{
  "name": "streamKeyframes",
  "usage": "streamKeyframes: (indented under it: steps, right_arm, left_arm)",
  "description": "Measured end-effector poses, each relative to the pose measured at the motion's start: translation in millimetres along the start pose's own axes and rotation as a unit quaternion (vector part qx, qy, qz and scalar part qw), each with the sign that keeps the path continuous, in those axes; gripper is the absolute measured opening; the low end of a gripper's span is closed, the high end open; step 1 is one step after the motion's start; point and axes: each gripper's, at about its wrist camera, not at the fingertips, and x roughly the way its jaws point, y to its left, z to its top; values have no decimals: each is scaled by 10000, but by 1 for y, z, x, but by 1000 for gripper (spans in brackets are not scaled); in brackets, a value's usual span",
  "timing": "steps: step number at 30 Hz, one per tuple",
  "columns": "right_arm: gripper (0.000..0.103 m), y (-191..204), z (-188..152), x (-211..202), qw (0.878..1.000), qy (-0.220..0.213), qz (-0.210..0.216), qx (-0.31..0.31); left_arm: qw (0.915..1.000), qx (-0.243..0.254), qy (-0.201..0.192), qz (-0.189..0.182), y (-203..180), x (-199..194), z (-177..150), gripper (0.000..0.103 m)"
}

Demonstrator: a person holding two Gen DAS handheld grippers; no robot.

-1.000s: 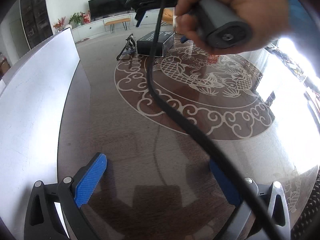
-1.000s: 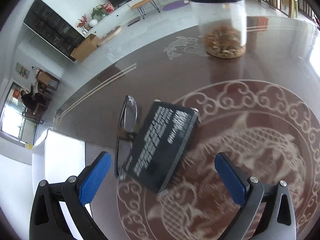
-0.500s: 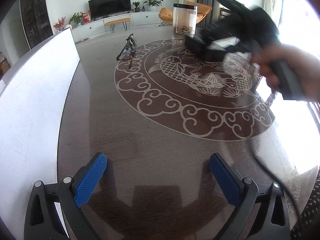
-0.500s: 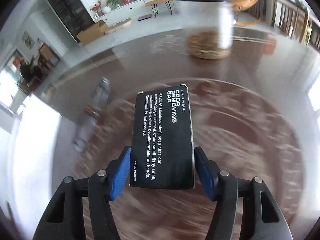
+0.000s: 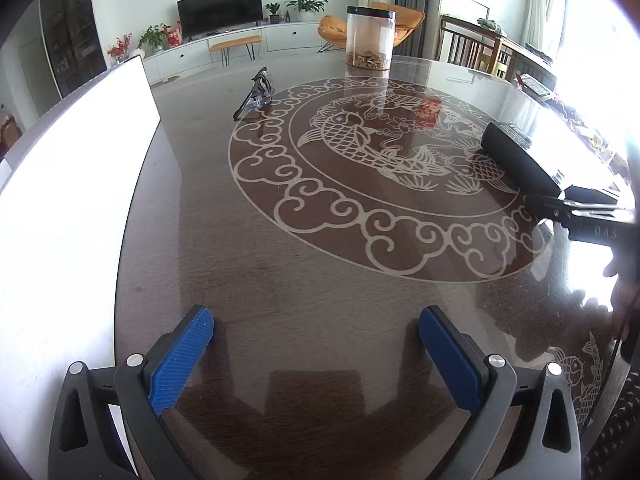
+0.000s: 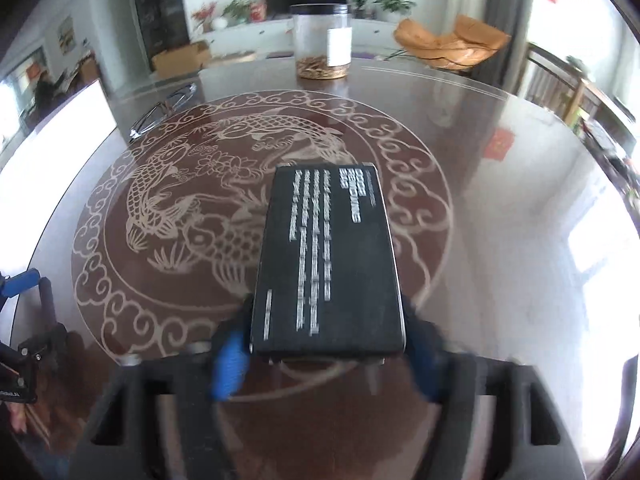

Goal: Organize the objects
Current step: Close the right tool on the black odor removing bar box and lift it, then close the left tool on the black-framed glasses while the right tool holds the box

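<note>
- Jaws of the right gripper (image 6: pixel 326 364) are opening around a flat black rectangular box with white lettering (image 6: pixel 326 256); the box lies between the blurred blue pads, and the blur hides whether the pads press its sides.
- Jaws of the left gripper (image 5: pixel 316 354) stand wide apart with nothing between them, low over a bare stretch of tabletop.
- The black box rests flat on a large round dark wooden table under a glossy top (image 5: pixel 280 264), on the pale carved fish-and-cloud medallion (image 6: pixel 192 208), toward its right side as the left wrist camera sees it.
- From the left wrist view, the same box (image 5: pixel 520 156) shows near the table's right rim, with the right gripper's dark body just behind it.
- A pair of folded thin-framed eyeglasses (image 5: pixel 258 90) lies at the medallion's far left edge, well apart from the box.
- A tall clear cylindrical jar with a black lid and brown contents at its bottom (image 6: pixel 322 44) stands at the table's far side, beyond the medallion.
- A bright white flat panel (image 5: pixel 72 184) runs along the table's left side.
- Judging by the layout, the box appears to be in the middle of being set down, so one item seems nearly placed.
- The eyeglasses and the jar look untouched and scattered; if they belong to the tidying, most of the task probably remains.
</note>
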Motion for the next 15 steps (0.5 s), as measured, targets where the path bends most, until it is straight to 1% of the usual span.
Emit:
streamKeyframes:
  steps: [1, 3, 7, 10, 11, 13, 15]
  right_arm:
    - [96, 1, -2, -1, 10000, -39, -58, 24]
    - [96, 2, -2, -7, 9996, -232, -141, 52]
    - [96, -8, -6, -14, 9986, -332, -264, 302]
    - [96, -7, -7, -24, 9963, -623, -423, 410]
    - [99, -8, -7, -26, 9957, -686, -453, 431]
    - [100, -9, -8, -29, 9954, -732, -417, 463]
    - [100, -11, -7, -29, 9953, -732, -389, 501]
  left_arm:
    - [10000, 1, 0, 2, 0, 0, 0, 103]
    - [10000, 2, 5, 8, 1, 0, 0, 103]
    - [10000, 1, 10, 9, -1, -1, -3, 103]
    - [10000, 26, 39, -4, -1, 0, -4, 103]
    - [10000, 40, 60, -20, -2, -1, -4, 103]
    - [9998, -16, 184, -38, -1, 1, 0, 103]
    - [9991, -97, 401, 29, -2, 3, 6, 103]
